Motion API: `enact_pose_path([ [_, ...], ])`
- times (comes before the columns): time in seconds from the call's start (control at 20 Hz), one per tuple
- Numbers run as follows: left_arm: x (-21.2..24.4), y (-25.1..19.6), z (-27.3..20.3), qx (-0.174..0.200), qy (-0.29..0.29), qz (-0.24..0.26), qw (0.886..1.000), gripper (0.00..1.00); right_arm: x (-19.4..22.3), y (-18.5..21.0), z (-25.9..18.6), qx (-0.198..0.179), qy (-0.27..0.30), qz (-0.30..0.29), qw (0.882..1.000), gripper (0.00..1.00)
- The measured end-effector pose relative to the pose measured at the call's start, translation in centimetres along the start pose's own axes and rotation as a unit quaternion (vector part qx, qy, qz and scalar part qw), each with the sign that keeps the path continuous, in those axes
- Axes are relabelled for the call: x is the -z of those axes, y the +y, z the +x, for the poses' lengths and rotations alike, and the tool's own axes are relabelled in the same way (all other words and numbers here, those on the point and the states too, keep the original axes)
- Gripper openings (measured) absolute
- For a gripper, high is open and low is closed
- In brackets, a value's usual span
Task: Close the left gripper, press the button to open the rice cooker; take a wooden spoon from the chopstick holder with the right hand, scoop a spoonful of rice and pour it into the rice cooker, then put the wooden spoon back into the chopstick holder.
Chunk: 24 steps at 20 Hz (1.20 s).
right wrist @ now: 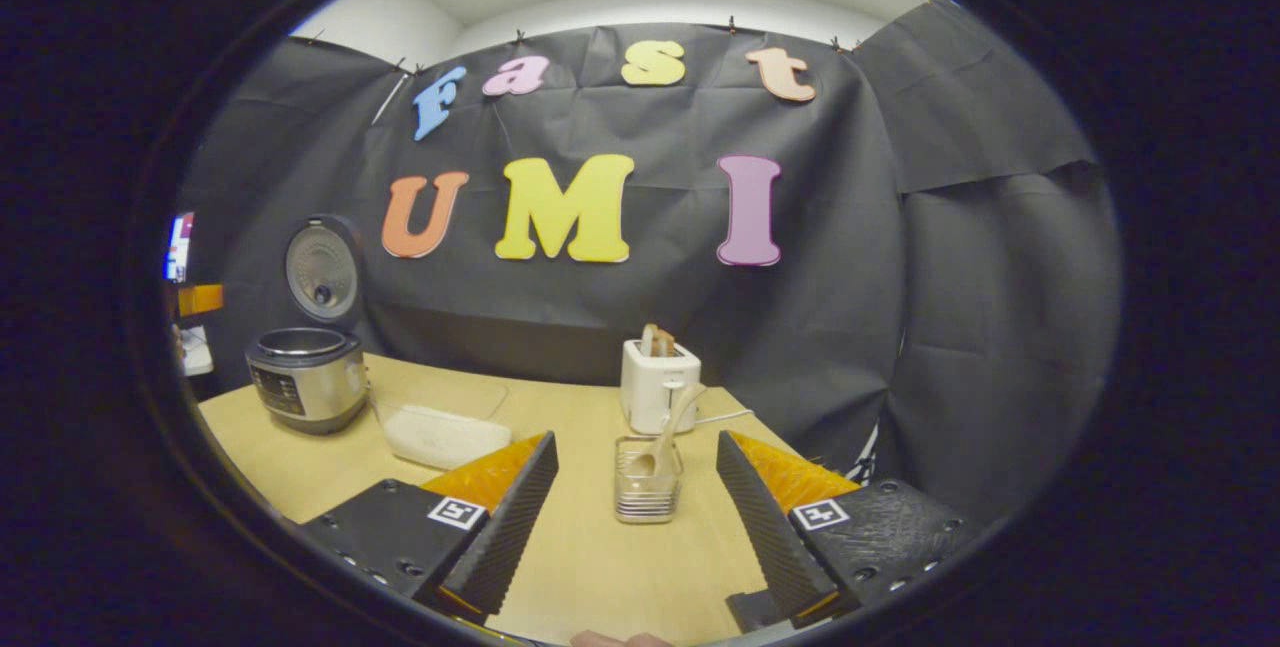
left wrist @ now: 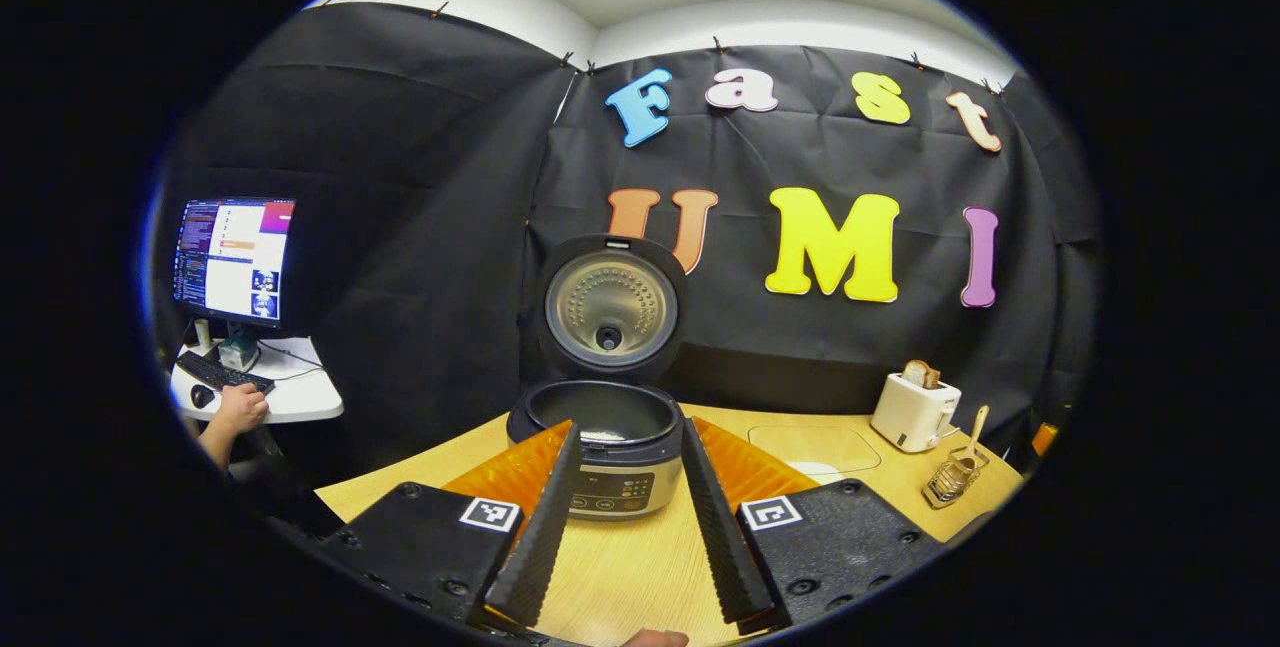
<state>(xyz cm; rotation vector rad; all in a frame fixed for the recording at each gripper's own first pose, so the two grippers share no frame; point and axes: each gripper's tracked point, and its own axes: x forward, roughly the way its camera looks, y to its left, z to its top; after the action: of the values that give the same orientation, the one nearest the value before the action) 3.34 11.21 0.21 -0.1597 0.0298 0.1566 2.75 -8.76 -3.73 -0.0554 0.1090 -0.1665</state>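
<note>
Leaning up-right in holder (right wrist: 647,492), wooden spoon (right wrist: 672,425); both claws released, L (left wrist: 627,447) & R (right wrist: 637,457).

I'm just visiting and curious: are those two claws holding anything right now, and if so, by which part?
Nothing is held. The left gripper and the right gripper are both open and empty. The wooden spoon stands in its holder.

Black cloth walls (right wrist: 950,257) enclose a pale wooden table (right wrist: 600,547), with a lit monitor (left wrist: 233,260) on a white side desk (left wrist: 300,392).
</note>
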Motion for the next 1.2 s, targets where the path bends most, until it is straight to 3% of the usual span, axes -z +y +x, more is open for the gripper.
enact_pose_path([
  [0.45,-3.0,-2.6,-2.9,0.031,-0.053,0.008,0.998,0.66,-2.3,-3.0,2.6,0.035,-0.006,-0.027,0.999,0.95],
  [0.7,-2.8,-3.1,-4.2,0.046,-0.041,0.016,0.998,0.65,-3.4,-4.2,6.0,0.038,-0.008,-0.024,0.999,0.97],
  [0.95,-2.5,-3.4,-4.3,0.051,-0.030,0.013,0.998,0.66,-3.6,-4.5,12.6,0.019,0.004,0.007,1.000,0.95],
  [1.1,-2.4,-2.9,-4.1,0.048,-0.029,0.006,0.998,0.66,-1.4,-3.2,17.7,-0.017,0.046,0.031,0.998,0.98],
  [1.2,-2.4,-2.0,-3.7,0.032,-0.030,0.000,0.999,0.66,0.4,-2.8,20.8,-0.028,0.078,0.060,0.995,0.93],
])
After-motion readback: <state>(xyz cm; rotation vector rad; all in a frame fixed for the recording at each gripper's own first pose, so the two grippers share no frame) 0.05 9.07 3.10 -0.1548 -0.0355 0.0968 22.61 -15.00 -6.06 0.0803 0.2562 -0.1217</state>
